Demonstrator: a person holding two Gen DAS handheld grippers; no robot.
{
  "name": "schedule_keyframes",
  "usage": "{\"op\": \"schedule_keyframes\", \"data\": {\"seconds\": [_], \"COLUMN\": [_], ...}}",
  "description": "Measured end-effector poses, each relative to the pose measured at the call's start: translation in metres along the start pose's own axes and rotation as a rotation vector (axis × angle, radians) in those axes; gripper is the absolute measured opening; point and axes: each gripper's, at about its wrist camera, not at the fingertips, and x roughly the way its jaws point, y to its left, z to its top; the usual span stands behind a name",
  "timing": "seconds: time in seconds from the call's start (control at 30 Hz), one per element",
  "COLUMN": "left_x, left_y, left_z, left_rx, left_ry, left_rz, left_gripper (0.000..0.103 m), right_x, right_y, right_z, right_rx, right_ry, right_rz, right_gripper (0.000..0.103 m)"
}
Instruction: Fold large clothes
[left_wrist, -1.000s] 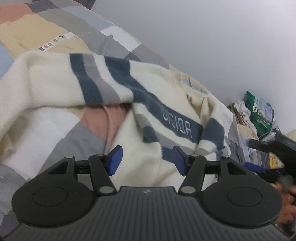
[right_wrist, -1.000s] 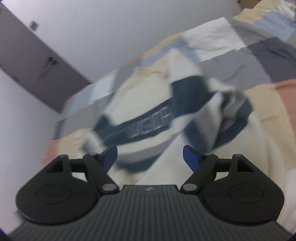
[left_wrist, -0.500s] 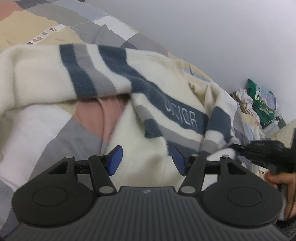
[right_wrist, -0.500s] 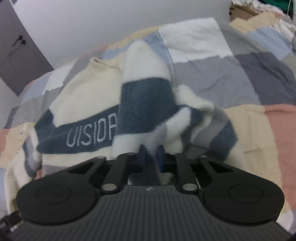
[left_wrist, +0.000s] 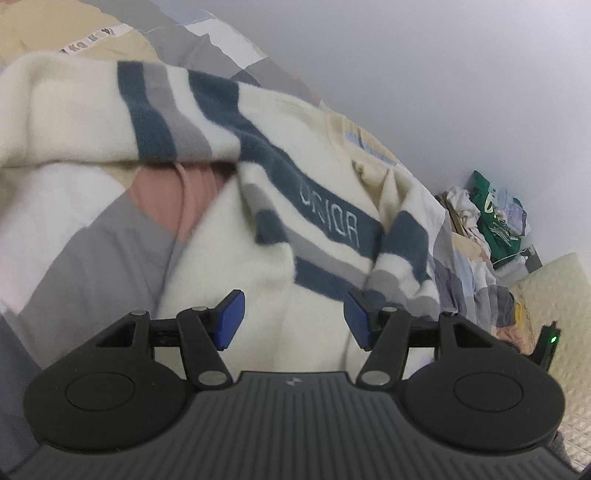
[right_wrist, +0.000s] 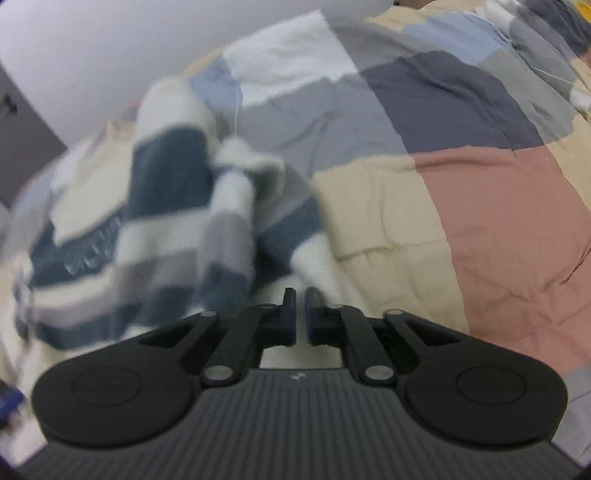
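Observation:
A cream sweater (left_wrist: 229, 280) with blue and grey stripes and white letters lies crumpled on the patchwork bedspread (left_wrist: 92, 240). One sleeve stretches off to the left, the other is bunched at the right. My left gripper (left_wrist: 293, 321) hovers open just above the sweater's cream lower body, nothing between its blue pads. In the right wrist view the sweater (right_wrist: 166, 221) is blurred and sits to the left. My right gripper (right_wrist: 301, 295) is shut, with a cream strip of the sweater running in at its fingertips.
Patchwork bedding (right_wrist: 480, 221) spreads to the right of the right gripper. A pile of clothes with a green bag (left_wrist: 495, 218) sits by the wall at the far right. A cream quilted surface (left_wrist: 554, 295) lies below it. A grey door (right_wrist: 22, 122) stands at the left.
My right gripper went from open to shut on the sweater, then moved down and to the right, dragging the fabric. It has left the left wrist view. The left gripper hardly moved.

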Motion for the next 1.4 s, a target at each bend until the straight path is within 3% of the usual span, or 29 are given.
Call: {"op": "schedule_keyframes", "data": {"seconds": [0.07, 0.1, 0.13, 0.17, 0.2, 0.3, 0.4, 0.63, 0.67, 0.7, 0.77, 0.8, 0.97, 1.1, 1.2, 1.33, 1.37, 1.4], "left_x": [0.0, 0.0, 0.001, 0.003, 0.003, 0.007, 0.014, 0.025, 0.026, 0.027, 0.029, 0.029, 0.033, 0.038, 0.042, 0.048, 0.048, 0.048], "left_y": [-0.004, -0.006, -0.007, -0.008, -0.008, -0.006, -0.002, 0.005, 0.003, 0.002, -0.001, -0.002, -0.014, -0.02, -0.021, -0.019, -0.019, -0.019], "left_z": [-0.002, -0.003, -0.002, -0.002, -0.002, 0.0, 0.005, 0.009, 0.009, 0.008, 0.009, 0.009, 0.01, 0.007, 0.007, 0.009, 0.008, 0.008], "left_rx": [0.014, 0.024, 0.034, 0.045, 0.054, 0.075, 0.083, 0.084, 0.091, 0.096, 0.101, 0.102, 0.142, 0.17, 0.172, 0.169, 0.171, 0.171], "left_ry": [-0.004, -0.007, -0.01, -0.013, -0.014, -0.018, -0.025, -0.028, -0.028, -0.028, -0.029, -0.031, -0.044, -0.048, -0.043, -0.036, -0.034, -0.034], "left_rz": [0.006, 0.015, 0.023, 0.035, 0.044, 0.067, 0.092, 0.107, 0.109, 0.109, 0.097, 0.087, 0.042, 0.027, 0.022, 0.046, 0.052, 0.055], "left_gripper": [0.065, 0.065, 0.065, 0.065, 0.065, 0.065, 0.065, 0.065, 0.065, 0.065, 0.065, 0.065, 0.065, 0.065, 0.065, 0.065, 0.065, 0.065], "right_x": [-0.01, -0.016, -0.021, -0.025, -0.028, -0.025, 0.008, 0.085, 0.089, 0.09, 0.085, 0.079, 0.05, 0.044, 0.061, 0.087, 0.088, 0.086], "right_y": [0.006, 0.011, 0.017, 0.024, 0.031, 0.059, 0.09, 0.119, 0.119, 0.119, 0.121, 0.121, 0.1, 0.066, 0.041, 0.021, 0.02, 0.02], "right_z": [0.005, 0.009, 0.011, 0.014, 0.017, 0.022, 0.026, 0.026, 0.027, 0.028, 0.033, 0.037, 0.075, 0.105, 0.114, 0.11, 0.108, 0.105], "right_rx": [0.002, -0.017, -0.043, -0.068, -0.094, -0.198, -0.278, -0.375, -0.36, -0.35, -0.36, -0.352, -0.208, -0.067, 0.025, 0.083, 0.088, 0.081], "right_ry": [-0.051, -0.087, -0.126, -0.166, -0.206, -0.231, -0.097, 0.009, 0.01, -0.002, -0.027, -0.048, -0.216, -0.319, -0.313, -0.22, -0.205, -0.2], "right_rz": [0.005, 0.009, 0.014, 0.025, 0.048, 0.146, 0.222, 0.11, 0.121, 0.129, 0.159, 0.18, 0.281, 0.262, 0.229, 0.234, 0.249, 0.266], "right_gripper": [0.014, 0.023, 0.034, 0.058, 0.069, 0.068, 0.067, 0.068, 0.06, 0.039, 0.014, 0.01, 0.009, 0.009, 0.012, 0.016, 0.024, 0.039]}}
